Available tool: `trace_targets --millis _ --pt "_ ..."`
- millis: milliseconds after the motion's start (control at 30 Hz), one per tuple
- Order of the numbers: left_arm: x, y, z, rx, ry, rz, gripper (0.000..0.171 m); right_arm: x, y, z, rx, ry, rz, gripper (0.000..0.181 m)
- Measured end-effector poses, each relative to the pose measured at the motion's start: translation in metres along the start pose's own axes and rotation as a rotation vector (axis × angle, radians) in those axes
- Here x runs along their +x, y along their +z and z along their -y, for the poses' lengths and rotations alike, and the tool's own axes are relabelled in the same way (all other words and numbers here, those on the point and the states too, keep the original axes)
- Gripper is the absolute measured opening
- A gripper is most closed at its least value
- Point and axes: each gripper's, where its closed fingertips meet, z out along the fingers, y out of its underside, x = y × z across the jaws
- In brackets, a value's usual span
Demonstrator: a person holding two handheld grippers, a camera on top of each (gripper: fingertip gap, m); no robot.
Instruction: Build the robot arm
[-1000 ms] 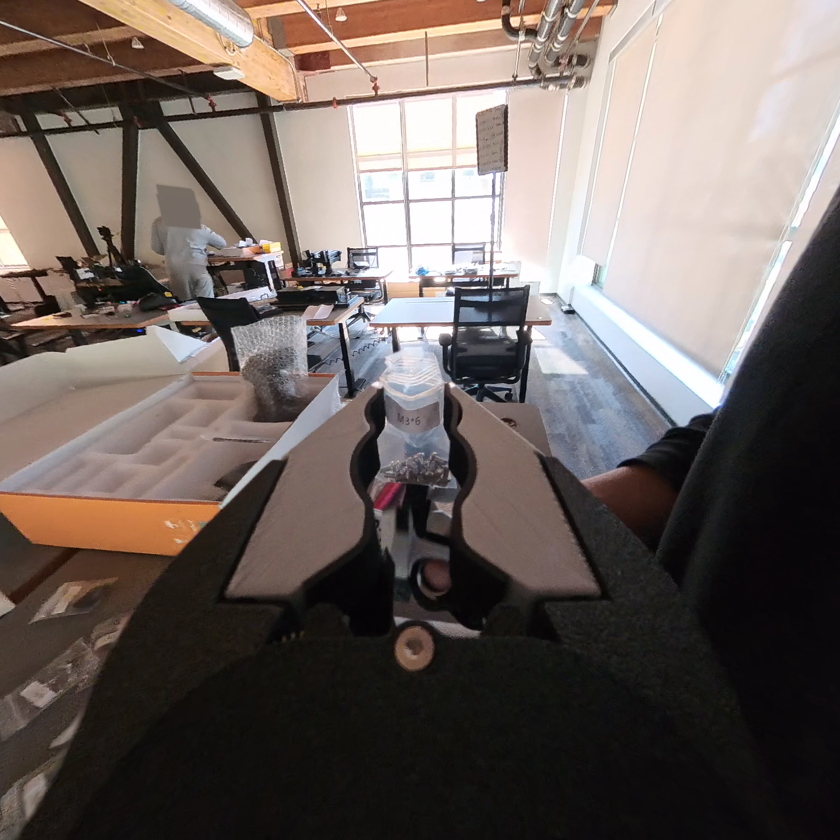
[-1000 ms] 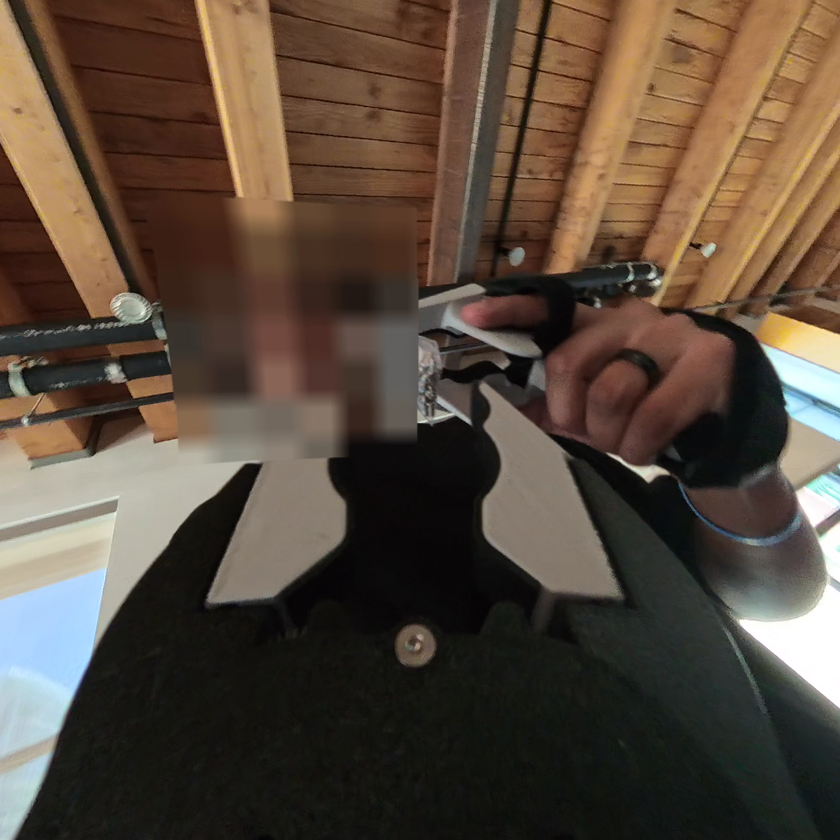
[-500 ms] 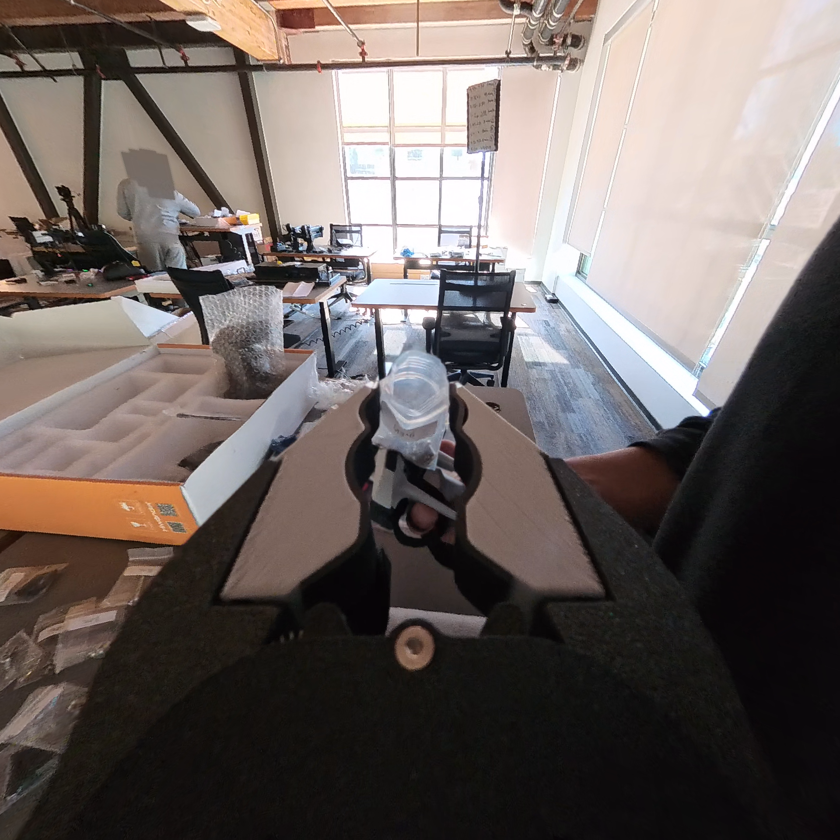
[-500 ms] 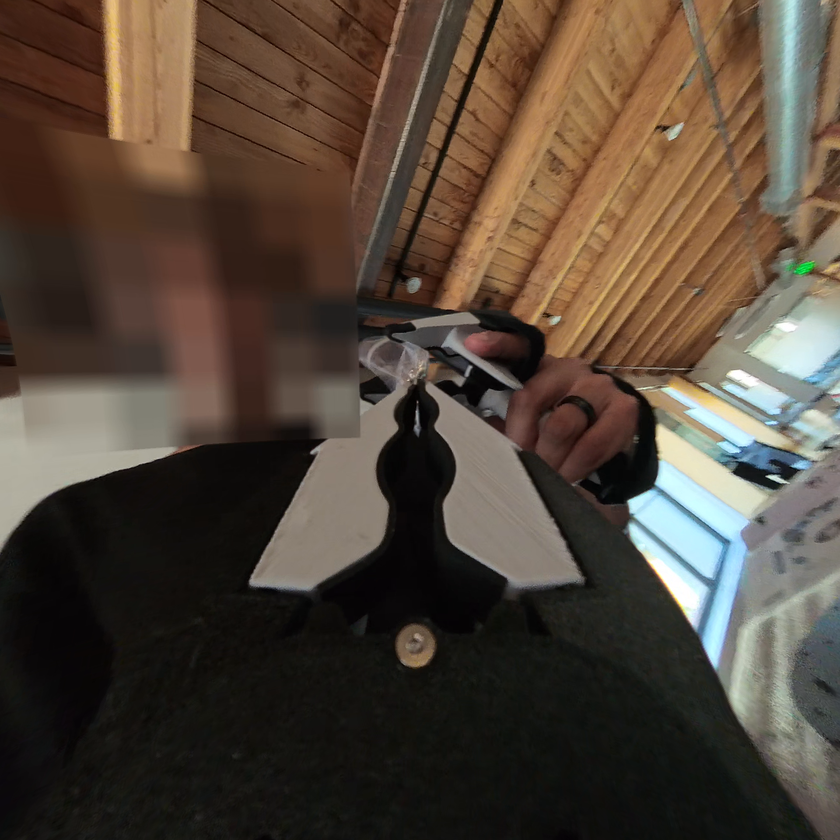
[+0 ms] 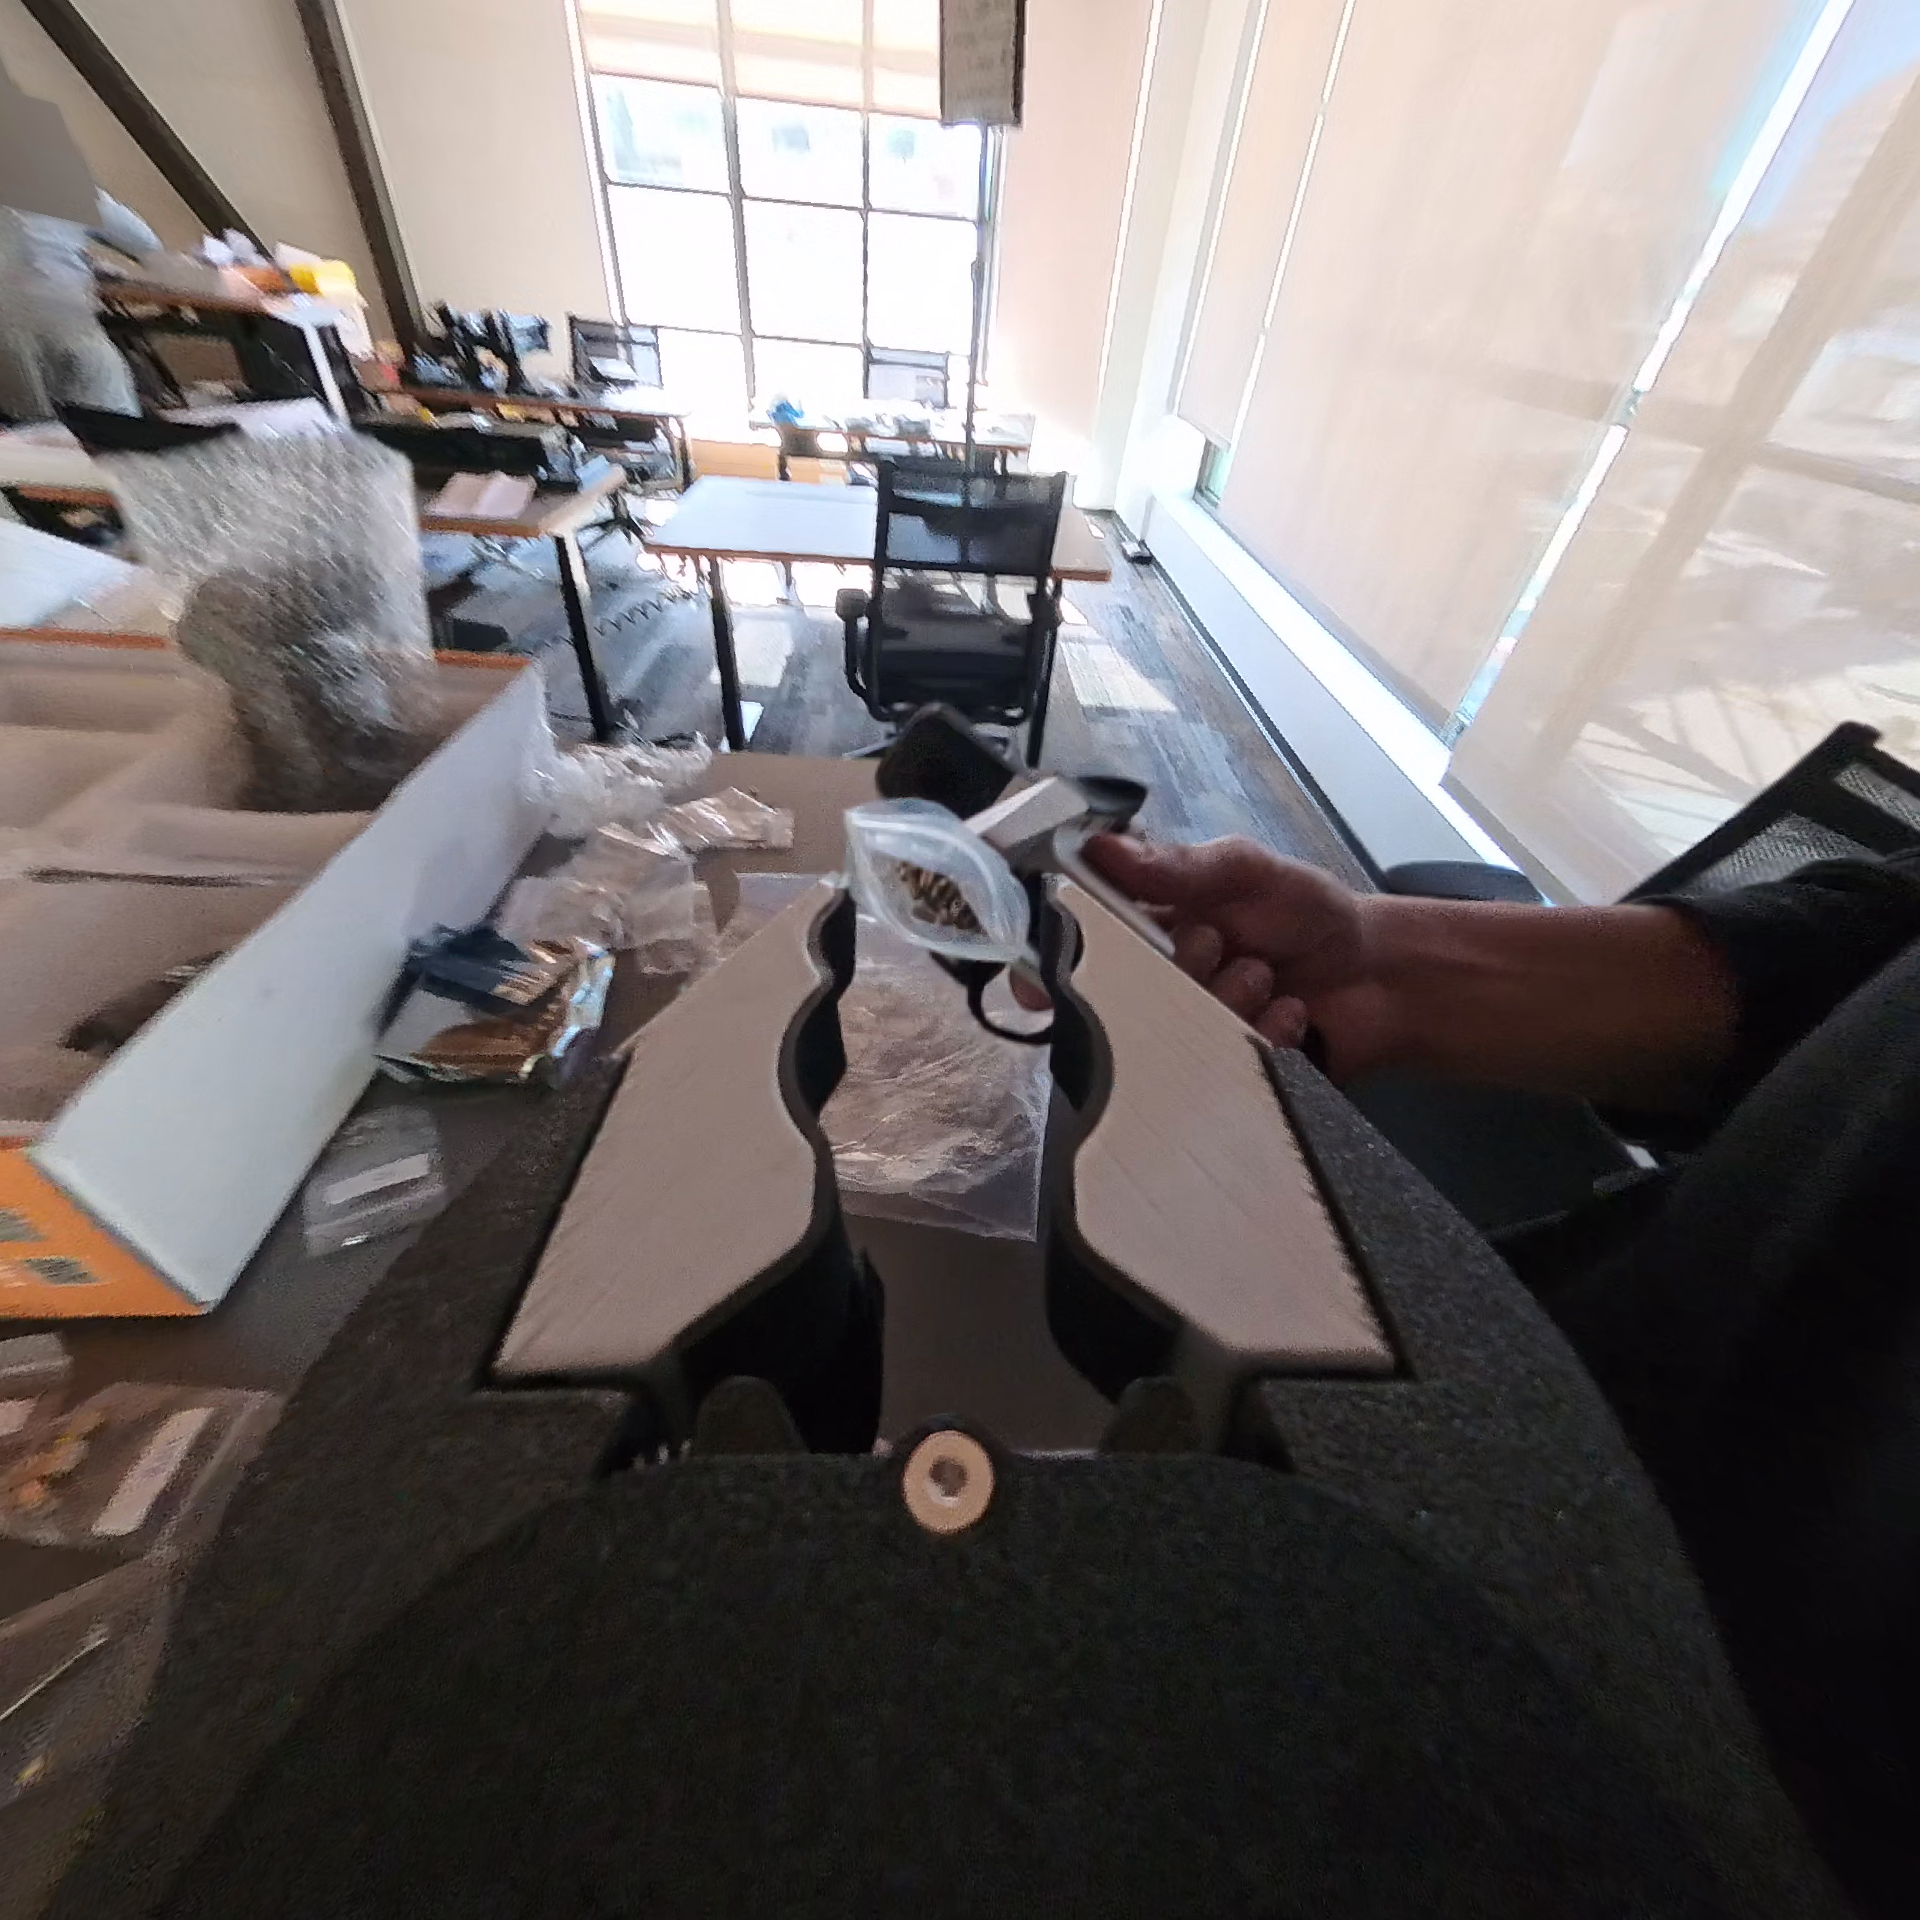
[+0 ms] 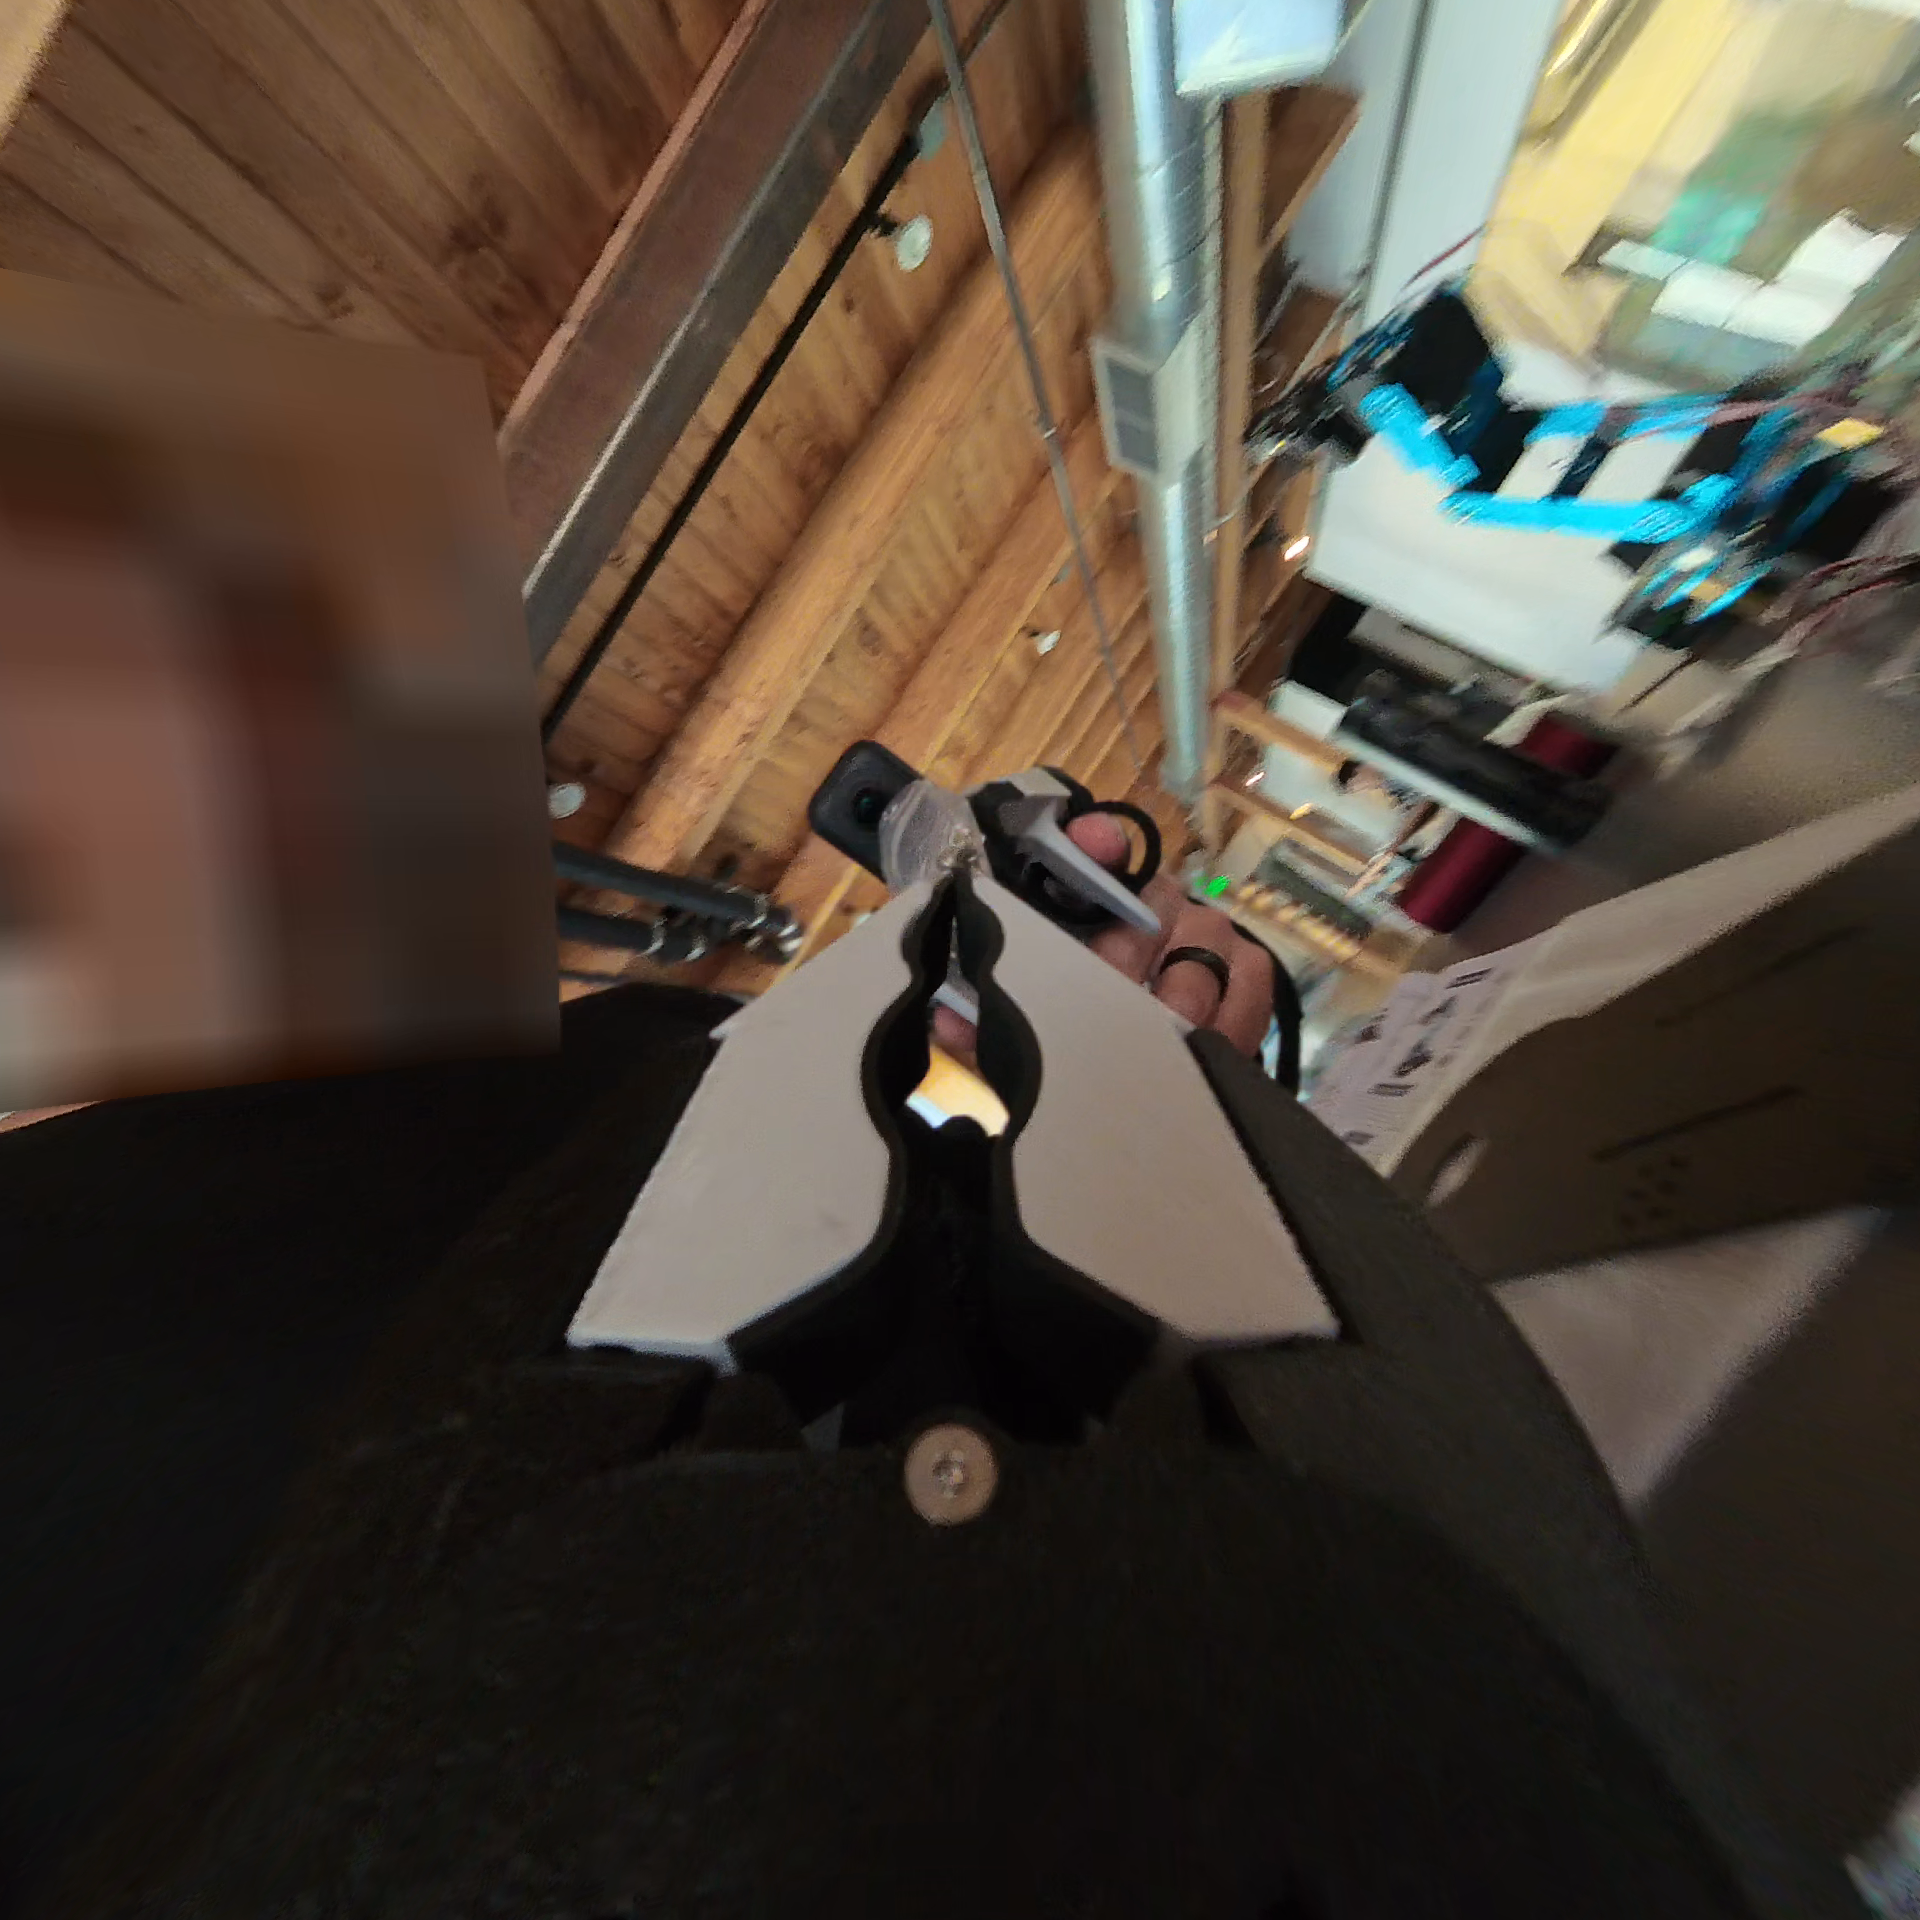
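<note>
box (image 5: 260, 997) far left on desk (image 5: 935, 1309) | left gripper (image 5: 940, 914) right of box, fingers spread, holding nothing | baggie (image 5: 935, 894) of screws just past them, right gripper (image 6: 951, 894) fingers pinching its edge

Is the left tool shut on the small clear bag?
No: the left tool stands open, and the right tool pinches the small clear bag.

An open-plan office doubling as a workshop is showing here: rows of desks (image 5: 873, 525) and a mesh chair (image 5: 951, 613) are standing before tall windows (image 5: 790, 197), timber ceiling boards (image 6: 831, 499) and ducts (image 6: 1169, 364) are running overhead, and bags of small parts (image 5: 644, 883) are lying beside an open box (image 5: 270, 997).
</note>
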Motion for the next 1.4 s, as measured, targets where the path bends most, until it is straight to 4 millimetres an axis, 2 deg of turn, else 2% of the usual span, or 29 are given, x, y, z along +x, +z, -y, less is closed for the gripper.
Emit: trace_targets --millis 100,233,333,433,567,700,1133,1233,1300,1333,1400 --pt "-0.004 0.035 -0.025 -0.057 -0.060 -0.055 0.036 0.005 -0.041 0.015 0.112 -0.056 -0.148 0.000" --pt "-0.006 0.077 -0.060 -0.175 -0.113 -0.095 0.045 0.023 -0.118 0.029 0.236 -0.140 -0.474 0.000" --pt "-0.010 0.092 -0.095 -0.329 -0.084 -0.067 0.047 0.035 -0.164 0.032 0.254 -0.161 -0.695 0.000" --pt "-0.017 0.095 -0.125 -0.471 -0.004 0.016 0.043 0.045 -0.184 0.030 0.186 -0.187 -0.865 0.000" --pt "-0.019 0.095 -0.146 -0.580 0.039 0.078 0.039 0.053 -0.194 0.030 0.133 -0.188 -0.947 0.000" --pt "-0.017 0.100 -0.155 -0.610 0.014 0.074 0.039 0.057 -0.201 0.030 0.111 -0.199 -0.991 0.000" --pt "-0.017 0.120 -0.162 -0.635 0.016 0.056 0.039 0.061 -0.220 0.022 0.031 -0.252 -1.122 0.004" --pt "-0.014 0.119 -0.160 -0.625 -0.001 0.052 0.039 0.051 -0.222 0.026 -0.052 -0.377 -1.204 0.019" --pt "-0.014 0.113 -0.157 -0.615 -0.022 0.061 0.038 0.034 -0.208 0.035 -0.125 -0.554 -1.190 0.034" --pt "-0.014 0.109 -0.155 -0.606 -0.030 0.071 0.038 0.030 -0.199 0.035 -0.209 -0.644 -1.190 0.042" --pt "-0.015 0.102 -0.150 -0.582 -0.053 0.091 0.038 0.040 -0.194 0.029 -0.464 -0.788 -1.244 0.053"
